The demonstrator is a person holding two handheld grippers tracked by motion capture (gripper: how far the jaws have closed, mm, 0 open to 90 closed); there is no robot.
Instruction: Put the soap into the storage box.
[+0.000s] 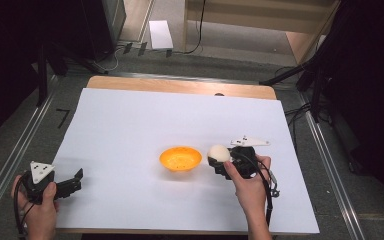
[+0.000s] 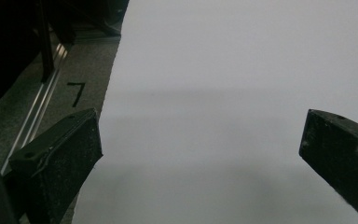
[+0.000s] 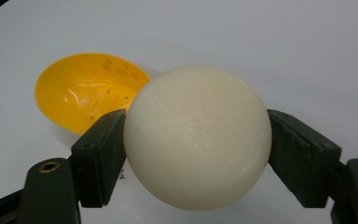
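- High view: right gripper point(image 1: 223, 161) holds the ball point(image 1: 218, 153) just beside the bowl point(image 1: 180, 158).
- Left gripper view: left gripper point(image 2: 200, 140) spread, idle.
- Right gripper view: jaws pinch the ball at its widest; probably light, smooth, slippery.

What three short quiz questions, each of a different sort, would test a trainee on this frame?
1. True or false: the right tongs are clamped on a cream ball.
2. Which best describes the orange bowl? A) it holds the ball B) it has nothing in it C) it lies upside down
3. Fill in: the left tongs stand ____ over the white sheet, with nothing between them.

Key
1. True; both pads press its sides.
2. B; the ball sits just right of it in the high view, held by the tongs.
3. open
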